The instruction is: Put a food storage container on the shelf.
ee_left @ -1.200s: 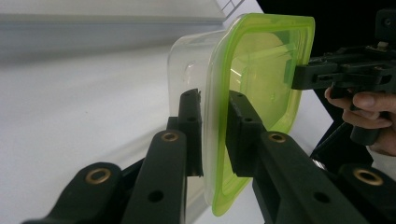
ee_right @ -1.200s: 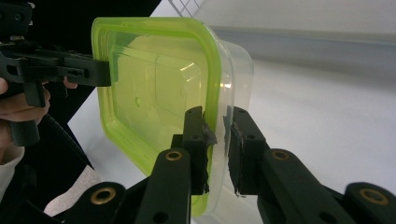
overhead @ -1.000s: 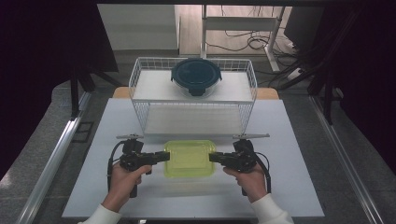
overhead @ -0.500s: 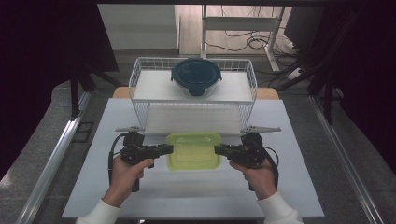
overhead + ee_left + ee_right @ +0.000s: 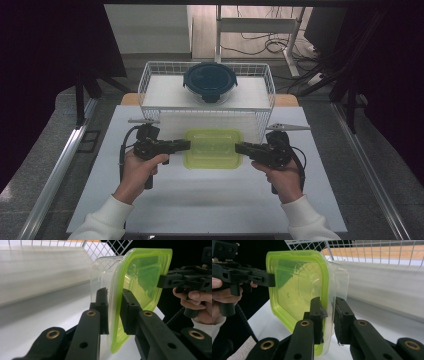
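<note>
Clear container with green lid (image 5: 213,148), level, just before the wire basket (image 5: 150,75)

A white table (image 5: 210,200) stood on a grey speckled floor (image 5: 365,165). Metal rails (image 5: 55,170) ran along the floor on the left and the right of it. Dark curtains (image 5: 50,45) closed off both sides of the room, leaving those parts in shadow. At the far end a pale wall panel (image 5: 150,27) stood on the left, beside it a light frame (image 5: 260,25) on thin legs, with black cables (image 5: 265,47) lying on the lit floor under it.
</note>
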{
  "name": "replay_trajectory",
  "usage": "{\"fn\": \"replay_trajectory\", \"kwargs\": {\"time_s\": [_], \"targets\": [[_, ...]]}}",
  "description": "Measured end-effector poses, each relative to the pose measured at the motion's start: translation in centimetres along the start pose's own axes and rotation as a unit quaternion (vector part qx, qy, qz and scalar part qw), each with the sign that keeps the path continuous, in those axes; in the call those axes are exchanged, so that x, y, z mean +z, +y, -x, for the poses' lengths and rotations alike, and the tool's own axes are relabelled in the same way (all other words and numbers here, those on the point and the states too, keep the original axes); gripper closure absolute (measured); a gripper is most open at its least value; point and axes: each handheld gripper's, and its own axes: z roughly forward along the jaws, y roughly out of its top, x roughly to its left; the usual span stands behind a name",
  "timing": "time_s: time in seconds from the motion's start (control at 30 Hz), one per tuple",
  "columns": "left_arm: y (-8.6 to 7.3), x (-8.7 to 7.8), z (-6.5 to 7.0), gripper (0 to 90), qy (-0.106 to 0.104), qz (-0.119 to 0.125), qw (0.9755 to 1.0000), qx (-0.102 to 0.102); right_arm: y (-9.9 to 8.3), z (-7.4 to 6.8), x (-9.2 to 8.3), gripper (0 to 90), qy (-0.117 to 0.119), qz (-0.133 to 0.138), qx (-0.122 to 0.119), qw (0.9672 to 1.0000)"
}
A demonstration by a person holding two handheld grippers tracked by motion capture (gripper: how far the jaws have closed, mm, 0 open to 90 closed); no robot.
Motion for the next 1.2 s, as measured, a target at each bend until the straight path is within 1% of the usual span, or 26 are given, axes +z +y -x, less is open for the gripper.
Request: {"fn": "replay_trajectory", "kwargs": {"time_s": [0.13, 0.23, 0.27, 0.3, 0.4, 0.47, 0.53, 0.83, 0.87, 0.9, 0.93, 0.97, 1.03, 1.07, 1.17, 1.2], "targets": [[1.0, -0.6, 0.6, 78.1, 0.002, 0.009, 0.9999, 0.007, 1.1, -0.2, -0.4, 77.3, 0.003, 0.007, -0.009, 0.9999], [1.5, -0.8, 0.7, 78.1, 0.001, 0.012, 0.9999, 0.01, 1.9, -0.3, -0.8, 77.3, 0.006, 0.013, -0.011, 0.9998], [1.9, -0.8, 0.8, 78.1, 0.0, 0.015, 0.9998, 0.012, 2.1, -0.3, -0.8, 77.2, 0.006, 0.015, -0.012, 0.9998], [1.9, -0.8, 0.8, 78.1, 0.0, 0.015, 0.9998, 0.012, 2.1, -0.3, -0.8, 77.2, 0.006, 0.015, -0.012, 0.9998], [2.7, -0.8, 0.7, 78.2, -0.002, 0.02, 0.9998, 0.009, 3.0, -0.1, -0.9, 77.3, 0.012, 0.02, -0.011, 0.9997], [2.8, -0.9, 0.7, 78.2, -0.002, 0.021, 0.9997, 0.009, 3.2, 0.0, -0.9, 77.3, 0.012, 0.02, -0.01, 0.9997], [3.1, -1.0, 0.7, 78.2, -0.001, 0.023, 0.9997, 0.01, 3.9, 0.0, -0.9, 77.3, 0.013, 0.021, -0.012, 0.9996], [5.6, -1.9, 1.2, 78.3, 0.0, 0.032, 0.9992, 0.022, 5.9, -0.5, -1.2, 77.3, 0.014, 0.032, -0.018, 0.9992], [5.6, -1.9, 1.2, 78.3, 0.0, 0.032, 0.9992, 0.022, 6.2, -0.5, -1.3, 77.2, 0.014, 0.034, -0.02, 0.9991], [6.1, -2.0, 1.3, 78.3, -0.002, 0.035, 0.9991, 0.023, 6.4, -0.6, -1.4, 77.2, 0.015, 0.036, -0.02, 0.999], [6.1, -2.0, 1.3, 78.3, -0.002, 0.035, 0.9991, 0.023, 6.4, -0.6, -1.4, 77.2, 0.015, 0.036, -0.02, 0.999], [6.7, -2.2, 1.4, 78.3, -0.002, 0.037, 0.999, 0.025, 7.0, -0.7, -1.6, 77.2, 0.015, 0.039, -0.021, 0.9989], [7.2, -2.3, 1.5, 78.4, -0.003, 0.04, 0.9989, 0.026, 7.6, -0.8, -1.8, 77.2, 0.013, 0.041, -0.024, 0.9988], [7.2, -2.3, 1.5, 78.4, -0.003, 0.04, 0.9989, 0.026, 7.6, -0.8, -1.8, 77.2, 0.013, 0.041, -0.024, 0.9988], [8.4, -2.6, 1.7, 78.5, 0.001, 0.043, 0.9986, 0.031, 8.8, -0.7, -1.9, 77.2, 0.017, 0.042, -0.025, 0.9987], [8.4, -2.6, 1.7, 78.5, 0.001, 0.043, 0.9986, 0.031, 8.8, -0.7, -1.9, 77.2, 0.017, 0.042, -0.025, 0.9987]]}}
